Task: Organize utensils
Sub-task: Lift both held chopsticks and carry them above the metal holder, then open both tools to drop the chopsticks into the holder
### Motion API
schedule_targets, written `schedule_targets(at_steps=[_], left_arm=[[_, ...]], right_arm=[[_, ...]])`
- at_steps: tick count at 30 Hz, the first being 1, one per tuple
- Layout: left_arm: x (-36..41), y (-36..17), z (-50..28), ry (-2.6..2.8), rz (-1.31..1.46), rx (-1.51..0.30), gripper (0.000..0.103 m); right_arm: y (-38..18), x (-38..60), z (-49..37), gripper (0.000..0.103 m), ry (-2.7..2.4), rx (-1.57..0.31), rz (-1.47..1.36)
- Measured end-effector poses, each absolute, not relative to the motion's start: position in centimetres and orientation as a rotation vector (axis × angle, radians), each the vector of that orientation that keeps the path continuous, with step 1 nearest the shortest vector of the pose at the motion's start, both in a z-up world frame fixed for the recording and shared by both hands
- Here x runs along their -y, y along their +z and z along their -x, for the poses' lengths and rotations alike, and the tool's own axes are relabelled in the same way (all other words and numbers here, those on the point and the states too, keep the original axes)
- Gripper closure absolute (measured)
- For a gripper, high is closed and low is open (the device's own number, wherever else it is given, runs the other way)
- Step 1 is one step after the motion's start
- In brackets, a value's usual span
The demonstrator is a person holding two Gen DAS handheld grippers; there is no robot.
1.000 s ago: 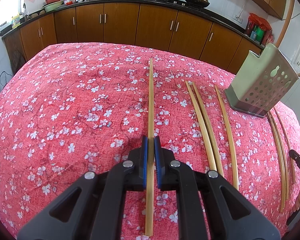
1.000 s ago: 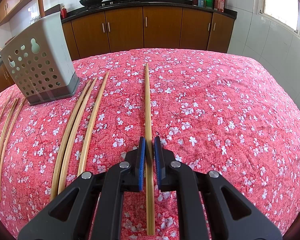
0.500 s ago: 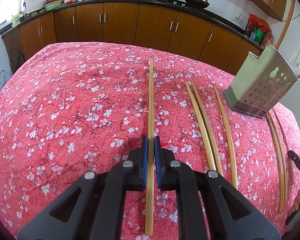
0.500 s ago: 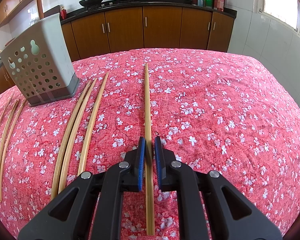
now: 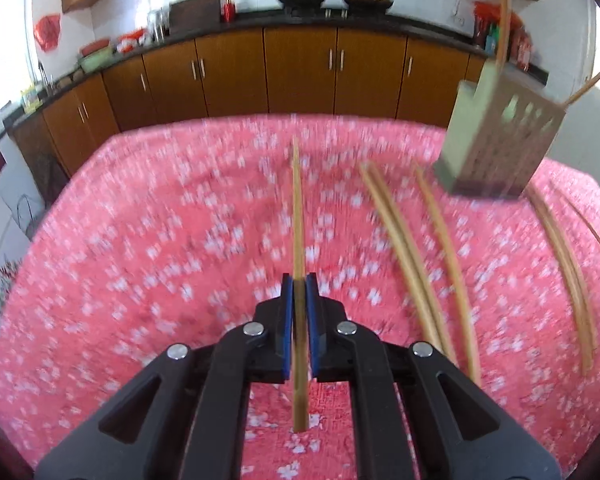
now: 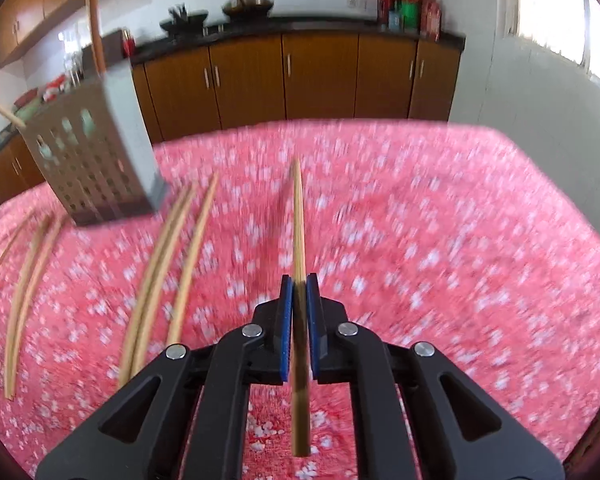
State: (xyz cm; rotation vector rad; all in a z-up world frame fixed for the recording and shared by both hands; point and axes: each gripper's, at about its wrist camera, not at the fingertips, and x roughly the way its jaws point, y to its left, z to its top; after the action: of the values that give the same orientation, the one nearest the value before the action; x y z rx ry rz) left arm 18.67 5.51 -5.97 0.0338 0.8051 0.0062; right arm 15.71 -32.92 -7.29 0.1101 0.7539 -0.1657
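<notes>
Each gripper is clenched on one bamboo chopstick. In the left wrist view the left gripper [image 5: 299, 292] has its blue pads pressed against the left-held chopstick [image 5: 297, 216], which runs forward over the red floral tablecloth [image 5: 140, 264]. The right gripper [image 6: 299, 292] grips the right-held chopstick [image 6: 298, 220] the same way. Both views are smeared with motion blur, and each stick appears clear of the cloth along its length, though the blur leaves this uncertain.

The perforated grey utensil holder [image 6: 96, 160] stands at the far side of the desk, between the two grippers. At least two sticks already lean out of its top, so a small part of the sorting looks done.

Most is left. A group of three loose chopsticks [image 6: 168, 264] lies on the cloth just beside the holder's base, toward the right gripper. On the holder's other side lies another group of loose chopsticks [image 5: 564, 276], two or three of them. The two held sticks have yet to reach the holder, so the task seems to be in its early-to-middle stretch.
</notes>
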Motion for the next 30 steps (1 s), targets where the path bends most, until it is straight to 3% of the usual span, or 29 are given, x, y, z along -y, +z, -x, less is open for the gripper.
schedule_targets(at_steps=[9, 22, 30], left_arm=[[-5.2, 4.0, -17.6, -0.034, 0.002, -0.570, 0.095], [-2.0, 11.8, -15.4, -0.255, 0.096, -0.460, 0.095], [2.5, 16.8, -16.7, -0.293, 0.132, -0.285, 0.095]], right_arm=[[0.9, 33.3, -14.4, 0.095, -0.159, -0.508, -0.091], [9.9, 32.1, -12.8, 0.095, 0.103, -0.368, -0.218], [14.7, 28.8, -14.2, 0.095, 0.174, -0.217, -0.220]])
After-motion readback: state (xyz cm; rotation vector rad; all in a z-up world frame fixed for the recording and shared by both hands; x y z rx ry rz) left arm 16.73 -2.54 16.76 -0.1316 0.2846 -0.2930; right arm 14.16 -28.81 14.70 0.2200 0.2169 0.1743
